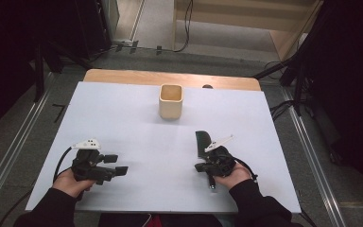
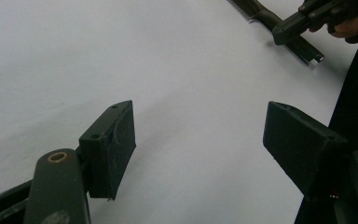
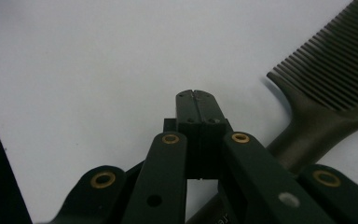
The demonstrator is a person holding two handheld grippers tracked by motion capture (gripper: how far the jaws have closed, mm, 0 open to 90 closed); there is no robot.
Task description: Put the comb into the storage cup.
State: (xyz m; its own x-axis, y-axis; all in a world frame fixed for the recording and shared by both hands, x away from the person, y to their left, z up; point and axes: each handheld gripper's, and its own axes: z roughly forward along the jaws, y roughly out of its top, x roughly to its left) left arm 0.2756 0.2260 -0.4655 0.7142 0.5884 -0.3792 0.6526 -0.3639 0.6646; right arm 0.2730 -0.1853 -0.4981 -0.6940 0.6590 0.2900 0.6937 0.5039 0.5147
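Note:
A black comb [image 1: 201, 141] lies flat on the white sheet at the right, teeth end away from the person, handle [image 1: 211, 185] toward the front edge. My right gripper [image 1: 199, 167] sits low over the comb's handle, pointing left across it. In the right gripper view its jaws [image 3: 196, 100] are shut pad to pad with nothing between them, and the comb [image 3: 335, 79] runs past on their right and under the gripper body. My left gripper [image 1: 116, 164] rests at the front left, open and empty [image 2: 200, 140]. Its view catches the comb [image 2: 261, 11] and the right gripper [image 2: 282, 33] farther off.
A beige square cup [image 1: 171, 101] stands upright at the middle back of the white sheet [image 1: 123, 123]. A strip of wooden tabletop [image 1: 170, 77] shows behind the sheet. Metal rails and cables run along the floor on both sides.

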